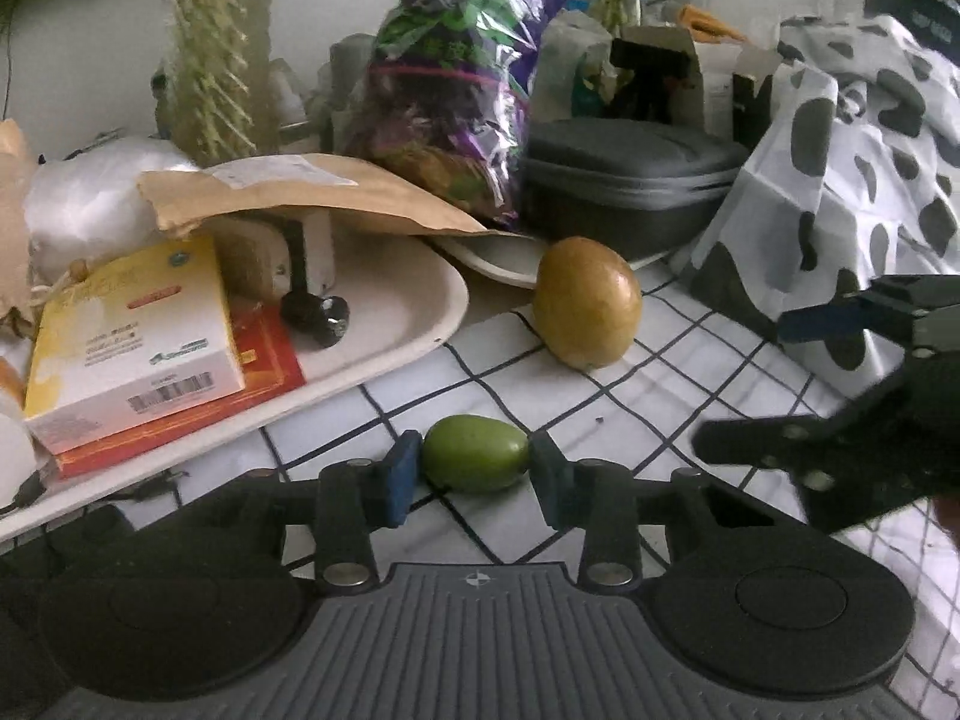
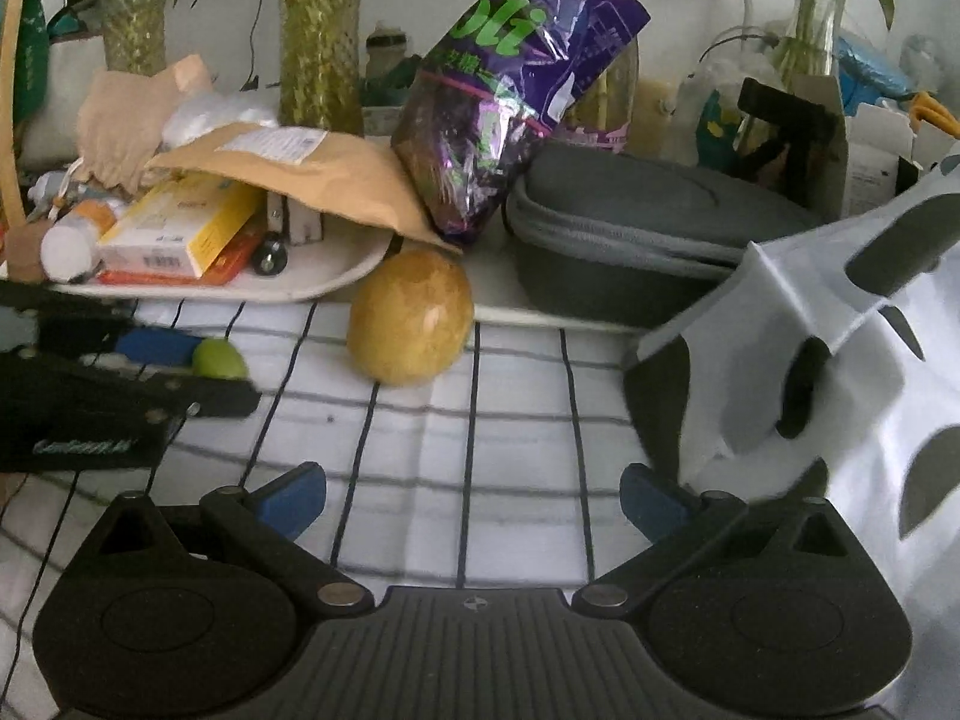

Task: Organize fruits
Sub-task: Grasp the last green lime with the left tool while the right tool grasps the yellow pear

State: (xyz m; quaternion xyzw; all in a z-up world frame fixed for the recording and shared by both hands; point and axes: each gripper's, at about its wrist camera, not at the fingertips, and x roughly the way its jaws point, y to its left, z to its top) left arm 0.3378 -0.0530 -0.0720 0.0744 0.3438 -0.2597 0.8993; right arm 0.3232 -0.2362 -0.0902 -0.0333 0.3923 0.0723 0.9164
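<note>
My left gripper [image 1: 474,468] is shut on a small green fruit [image 1: 475,461], its blue pads pressing both ends just above the checked tablecloth; the fruit also shows in the right wrist view [image 2: 219,359]. A larger yellow-brown fruit [image 1: 587,302] rests on the cloth beyond it, also in the right wrist view [image 2: 410,317]. My right gripper [image 2: 473,501] is open and empty over the cloth, and it shows at the right of the left wrist view [image 1: 750,384]. A black-spotted white bag [image 2: 840,360] lies to its right.
A white tray [image 1: 384,324] at the left holds a yellow box [image 1: 132,342] and other clutter. Behind stand a brown envelope [image 1: 300,192], a purple snack bag [image 1: 456,90], a grey zip case [image 1: 630,180] and plant vases [image 1: 216,48].
</note>
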